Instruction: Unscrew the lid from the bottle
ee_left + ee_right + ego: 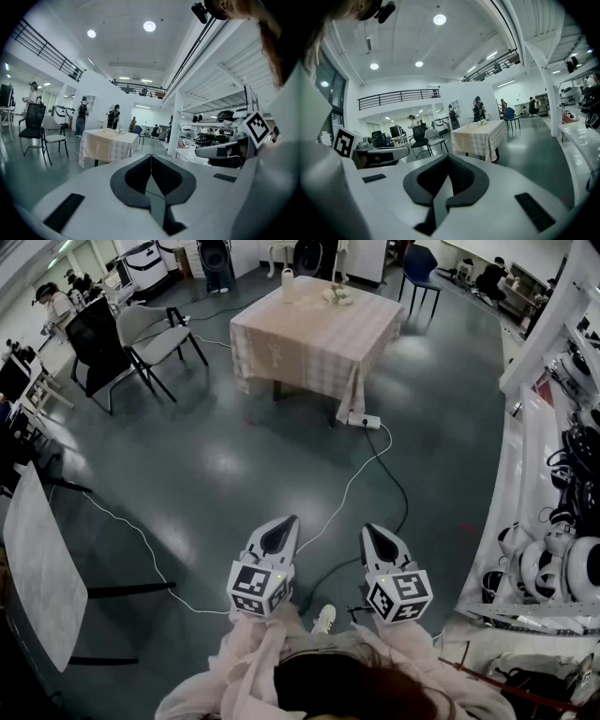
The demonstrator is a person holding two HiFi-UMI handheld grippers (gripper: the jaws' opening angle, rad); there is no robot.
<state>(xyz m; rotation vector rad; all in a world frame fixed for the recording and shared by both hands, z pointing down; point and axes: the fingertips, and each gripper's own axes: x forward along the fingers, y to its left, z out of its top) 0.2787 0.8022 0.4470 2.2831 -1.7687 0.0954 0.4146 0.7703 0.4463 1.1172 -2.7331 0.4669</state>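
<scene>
White bottle (pixel 288 285) upright on table (pixel 314 338)

It was bright inside. Round ceiling lights (pixel 149 26) shone from above and made pale shiny spots on the floor (pixel 225 465). Picture edges bent and went dark.

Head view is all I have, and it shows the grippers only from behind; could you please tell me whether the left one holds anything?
Observer: No. In its own view the left gripper has its fingers pressed together, with nothing between them.
Operator: Thank you. And the right one?
Observer: The right gripper is also shut and empty.
Operator: Is anyone near the table?
Observer: The left gripper view shows two people standing beyond the table.
</scene>
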